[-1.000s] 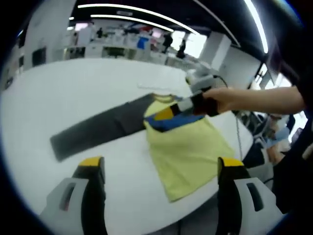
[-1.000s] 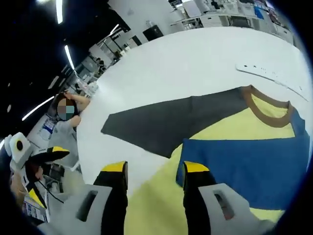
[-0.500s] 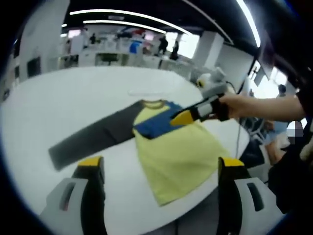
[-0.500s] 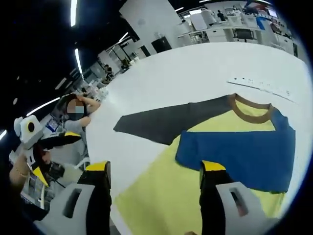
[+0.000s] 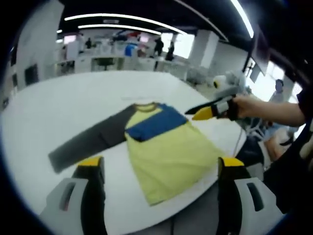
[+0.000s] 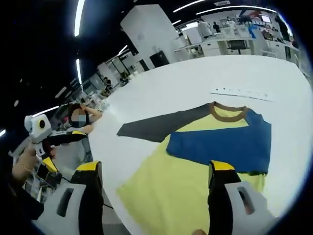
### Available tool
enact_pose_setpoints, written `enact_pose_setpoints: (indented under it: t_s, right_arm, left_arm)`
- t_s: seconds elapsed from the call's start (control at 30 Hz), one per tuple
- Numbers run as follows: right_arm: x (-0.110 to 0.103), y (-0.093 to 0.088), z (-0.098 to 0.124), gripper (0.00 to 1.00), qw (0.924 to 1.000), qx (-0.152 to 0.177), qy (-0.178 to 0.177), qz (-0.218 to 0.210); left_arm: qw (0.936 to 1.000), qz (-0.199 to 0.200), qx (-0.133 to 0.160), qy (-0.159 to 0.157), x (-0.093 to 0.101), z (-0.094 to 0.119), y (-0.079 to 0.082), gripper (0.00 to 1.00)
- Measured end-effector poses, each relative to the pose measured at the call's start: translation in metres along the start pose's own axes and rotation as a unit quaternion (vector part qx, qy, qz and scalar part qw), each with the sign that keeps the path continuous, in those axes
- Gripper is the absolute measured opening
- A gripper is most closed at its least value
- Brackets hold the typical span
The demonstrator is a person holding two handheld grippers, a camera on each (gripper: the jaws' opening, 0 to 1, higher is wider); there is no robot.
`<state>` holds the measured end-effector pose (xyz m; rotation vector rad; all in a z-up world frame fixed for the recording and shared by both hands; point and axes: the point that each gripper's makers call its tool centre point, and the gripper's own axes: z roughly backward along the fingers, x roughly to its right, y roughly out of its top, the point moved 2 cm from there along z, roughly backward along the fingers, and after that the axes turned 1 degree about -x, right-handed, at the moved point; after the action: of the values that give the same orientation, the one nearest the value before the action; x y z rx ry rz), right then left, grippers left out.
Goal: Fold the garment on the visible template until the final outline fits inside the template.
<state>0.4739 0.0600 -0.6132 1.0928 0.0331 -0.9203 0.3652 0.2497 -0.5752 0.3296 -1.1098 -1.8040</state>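
Observation:
A long-sleeved shirt lies flat on the white table. Its body is yellow, with a brown collar. The blue sleeve is folded across the chest. The grey sleeve stretches straight out. My left gripper hovers open over the near table edge, short of the shirt. My right gripper is open and holds nothing above the yellow hem; in the left gripper view the right gripper is beside the shirt, off the cloth.
A thin white strip lies on the table beyond the collar. A hand holds the left gripper off the table's edge. Desks, shelves and people stand in the background. A seated person is beyond the table's side.
My right gripper has drawn back from the blue sleeve to off the shirt, and its jaws have spread wider. The sleeve stays folded over the chest. Both cameras have backed away.

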Motion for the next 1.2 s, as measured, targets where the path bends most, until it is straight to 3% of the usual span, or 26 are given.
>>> enact_pose_setpoints:
  t_s: [0.23, 0.63, 1.2]
  right_arm:
    - [0.008, -0.003, 0.038, 0.99, 0.9997, 0.022, -0.009, 0.005]
    - [0.008, -0.004, 0.097, 1.00, 0.9971, 0.058, -0.029, 0.041]
    - [0.027, -0.025, 0.179, 1.00, 0.9927, 0.087, -0.072, 0.041]
  left_arm:
    - [1.0000, -0.007, 0.003, 0.003, 0.006, 0.005, 0.006, 0.92]
    - [0.9998, -0.020, 0.002, 0.002, 0.014, 0.005, 0.013, 0.92]
    - [0.9999, -0.013, 0.008, 0.006, 0.013, 0.012, 0.017, 0.91]
